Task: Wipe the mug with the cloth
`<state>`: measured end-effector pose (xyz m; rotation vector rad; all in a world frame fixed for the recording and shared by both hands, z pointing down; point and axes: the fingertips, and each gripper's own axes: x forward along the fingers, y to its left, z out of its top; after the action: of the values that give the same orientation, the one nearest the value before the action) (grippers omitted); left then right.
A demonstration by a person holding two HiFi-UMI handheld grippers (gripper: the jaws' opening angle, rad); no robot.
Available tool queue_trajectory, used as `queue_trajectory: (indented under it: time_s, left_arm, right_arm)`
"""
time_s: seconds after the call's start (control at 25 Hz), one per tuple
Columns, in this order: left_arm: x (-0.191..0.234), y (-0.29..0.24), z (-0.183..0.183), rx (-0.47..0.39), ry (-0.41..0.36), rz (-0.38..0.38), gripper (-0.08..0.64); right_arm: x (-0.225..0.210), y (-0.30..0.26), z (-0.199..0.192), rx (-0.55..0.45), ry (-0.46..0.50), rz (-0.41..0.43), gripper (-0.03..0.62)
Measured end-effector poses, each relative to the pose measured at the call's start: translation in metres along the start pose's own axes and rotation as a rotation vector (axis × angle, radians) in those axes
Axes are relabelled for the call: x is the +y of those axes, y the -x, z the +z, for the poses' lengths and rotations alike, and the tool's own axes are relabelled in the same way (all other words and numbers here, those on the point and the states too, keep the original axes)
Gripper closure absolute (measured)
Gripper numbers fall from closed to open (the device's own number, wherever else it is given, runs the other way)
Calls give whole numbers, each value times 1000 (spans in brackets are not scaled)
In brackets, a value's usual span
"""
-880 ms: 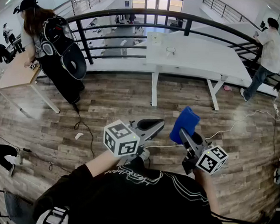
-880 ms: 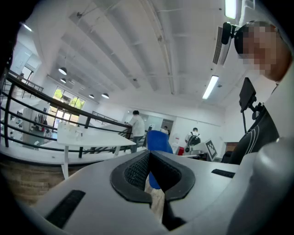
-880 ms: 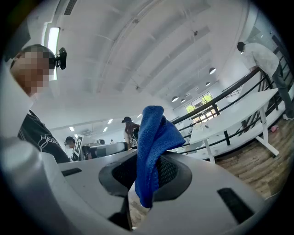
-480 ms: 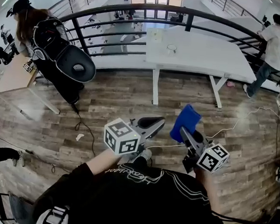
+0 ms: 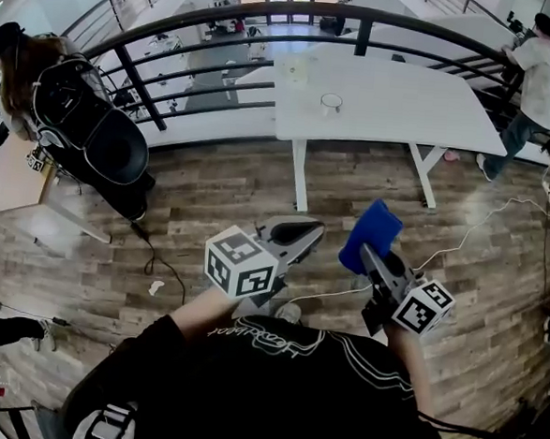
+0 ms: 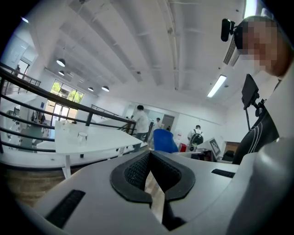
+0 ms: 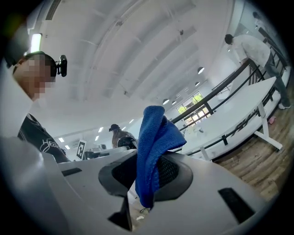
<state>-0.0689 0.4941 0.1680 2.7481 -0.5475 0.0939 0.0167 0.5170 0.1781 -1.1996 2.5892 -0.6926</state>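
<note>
1. The left gripper (image 5: pixel 304 235) is held over the wood floor (image 5: pixel 211 200), well short of the white table (image 5: pixel 405 106). Its jaws are pressed together, with nothing between them.
2. The right gripper (image 5: pixel 371 256) is held just as far short of the table. Its jaws are clamped on the blue cloth (image 5: pixel 372 232), which stands up above them.
3. The mug (image 5: pixel 331 101), clear-looking, is seen upright on the table top, well apart from both grippers.
4. A black railing (image 5: pixel 203 45) is seen behind the table.
</note>
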Motion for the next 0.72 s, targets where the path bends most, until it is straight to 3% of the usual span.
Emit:
queue_trajectory:
  time_s: [0.2,0.32,0.44,0.72]
  left_arm:
    - [92,-33,26,10,-13,3,552]
    - [164,-63,41,13,18,12,552]
    - [219,-84,39,20,51,37,552]
    - [287,-132,21,65,64,96,552]
  right_arm:
    - [-64,-66,32,-39,-14,-52,528]
    - [-114,-115,52,-60,-38,-80,528]
    - [-154,-150,49,-63,-93,-91,528]
    - [-240,-200,38,-71,-224,-78,528]
